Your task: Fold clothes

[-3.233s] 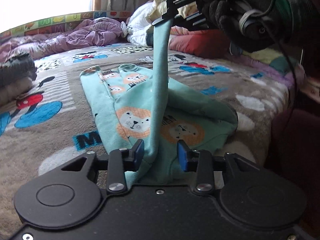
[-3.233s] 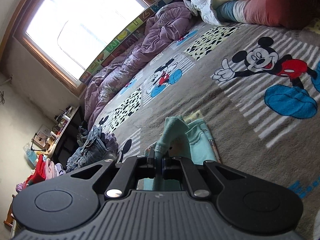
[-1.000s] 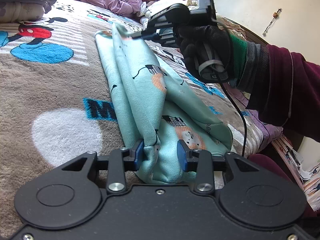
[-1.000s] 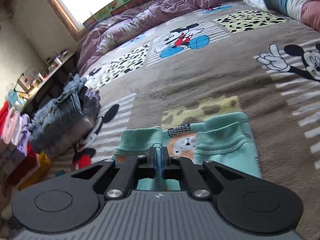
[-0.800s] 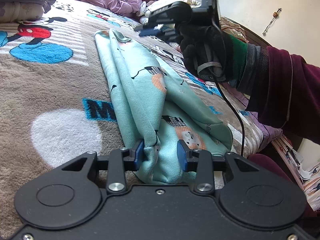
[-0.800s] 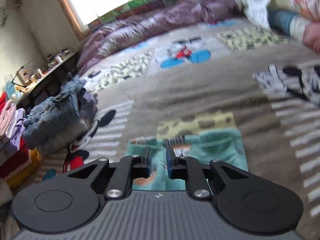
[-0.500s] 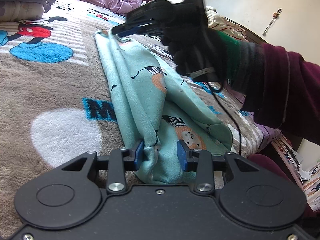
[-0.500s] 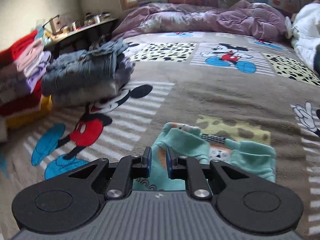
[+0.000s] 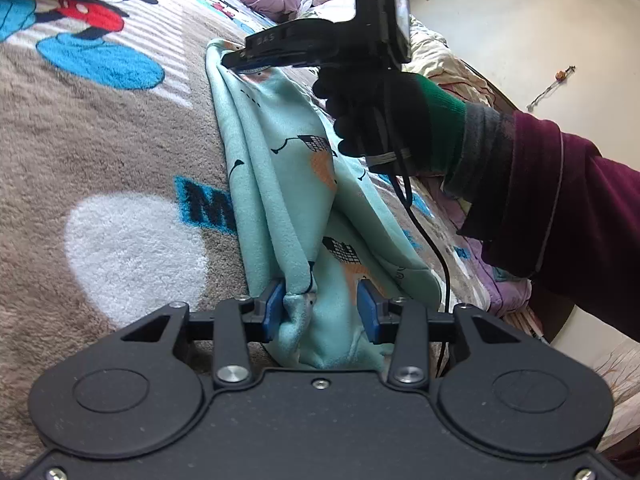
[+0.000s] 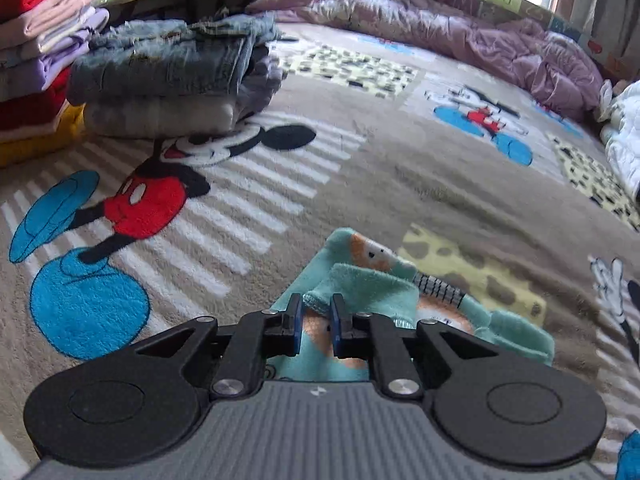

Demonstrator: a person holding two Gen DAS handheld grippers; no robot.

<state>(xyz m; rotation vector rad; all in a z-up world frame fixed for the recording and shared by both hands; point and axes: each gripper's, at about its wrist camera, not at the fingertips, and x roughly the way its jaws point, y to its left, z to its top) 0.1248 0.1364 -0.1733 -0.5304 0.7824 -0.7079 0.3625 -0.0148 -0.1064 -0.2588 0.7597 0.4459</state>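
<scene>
Right claw [image 10: 314, 322] hangs slightly parted, empty, over the garment's [image 9: 288, 184] far end on the bed [image 9: 100, 148]; left claw [image 9: 320, 312], wide apart, straddles the near end. The long axis runs between them.

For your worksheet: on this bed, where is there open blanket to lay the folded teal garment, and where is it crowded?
Open: the blanket between the teal garment and the purple duvet, and the striped patch left of the garment. Crowded: the far left, where folded jeans sit beside a red and lilac stack. The right tool hangs open at the garment's edge.
</scene>
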